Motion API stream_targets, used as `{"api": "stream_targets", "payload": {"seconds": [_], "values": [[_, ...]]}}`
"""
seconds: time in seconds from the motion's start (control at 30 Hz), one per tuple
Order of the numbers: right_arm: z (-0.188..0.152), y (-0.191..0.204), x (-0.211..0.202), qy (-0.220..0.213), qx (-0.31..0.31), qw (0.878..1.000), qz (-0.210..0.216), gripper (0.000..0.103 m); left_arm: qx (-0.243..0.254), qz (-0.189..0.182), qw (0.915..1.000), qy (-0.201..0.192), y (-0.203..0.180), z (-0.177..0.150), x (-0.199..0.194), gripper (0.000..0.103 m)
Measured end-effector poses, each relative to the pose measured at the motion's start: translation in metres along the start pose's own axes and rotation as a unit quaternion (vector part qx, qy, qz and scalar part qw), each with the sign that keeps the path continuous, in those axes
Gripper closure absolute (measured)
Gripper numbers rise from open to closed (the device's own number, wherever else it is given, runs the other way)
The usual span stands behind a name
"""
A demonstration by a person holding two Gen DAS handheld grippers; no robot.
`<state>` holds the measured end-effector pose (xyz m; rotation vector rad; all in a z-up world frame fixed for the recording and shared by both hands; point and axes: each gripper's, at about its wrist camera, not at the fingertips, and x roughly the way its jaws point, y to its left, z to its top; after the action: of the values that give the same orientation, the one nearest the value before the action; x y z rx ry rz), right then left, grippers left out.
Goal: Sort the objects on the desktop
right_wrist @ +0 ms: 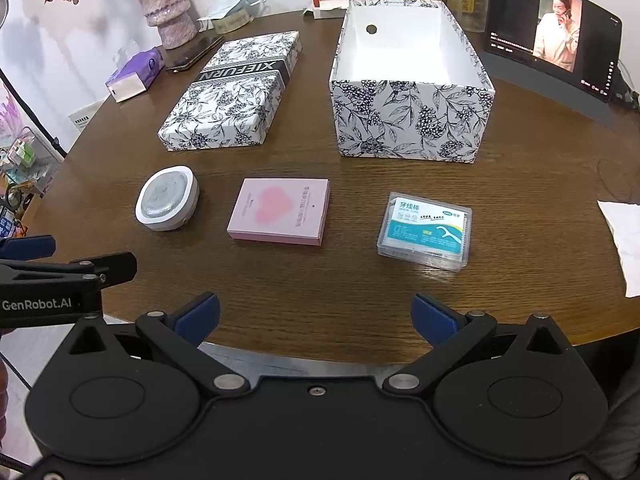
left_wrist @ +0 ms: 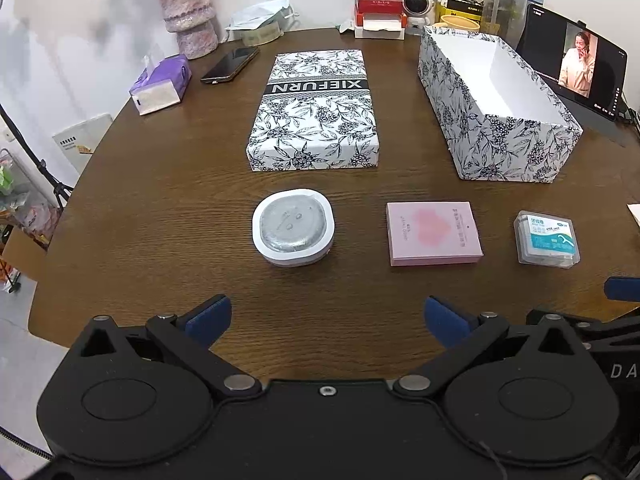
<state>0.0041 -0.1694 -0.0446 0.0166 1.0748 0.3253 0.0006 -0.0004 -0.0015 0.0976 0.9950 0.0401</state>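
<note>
Three small items lie in a row on the brown round table: a white rounded case with a silver top (left_wrist: pixel 293 227) (right_wrist: pixel 167 198), a pink flat box (left_wrist: pixel 433 233) (right_wrist: pixel 280 211), and a clear floss-pick box (left_wrist: pixel 547 238) (right_wrist: pixel 426 230). Behind them stands an open floral box (left_wrist: pixel 496 132) (right_wrist: pixel 412 120), empty inside, with its floral lid (left_wrist: pixel 316 112) (right_wrist: pixel 232 92) lying to its left. My left gripper (left_wrist: pixel 327 322) is open, hovering near the table's front edge short of the case. My right gripper (right_wrist: pixel 316 320) is open too, short of the pink box and floss box.
At the back are a vase with flowers (left_wrist: pixel 188 16), a purple tissue pack (left_wrist: pixel 162 84), a phone (left_wrist: pixel 230 64), red boxes (left_wrist: pixel 378 12), a small white robot figure (left_wrist: pixel 418 6) and a tablet playing video (right_wrist: pixel 554 32). White paper (right_wrist: pixel 624 240) lies at the right edge.
</note>
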Motion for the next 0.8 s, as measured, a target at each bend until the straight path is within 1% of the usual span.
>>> {"api": "stream_targets", "payload": {"seconds": [0.8], "values": [[-0.0012, -0.0051, -0.0038, -0.003, -0.005, 1.0, 0.01, 0.0, -0.007, 0.004, 0.9999, 0.008, -0.0063, -0.0032, -0.0027, 0.0]]}}
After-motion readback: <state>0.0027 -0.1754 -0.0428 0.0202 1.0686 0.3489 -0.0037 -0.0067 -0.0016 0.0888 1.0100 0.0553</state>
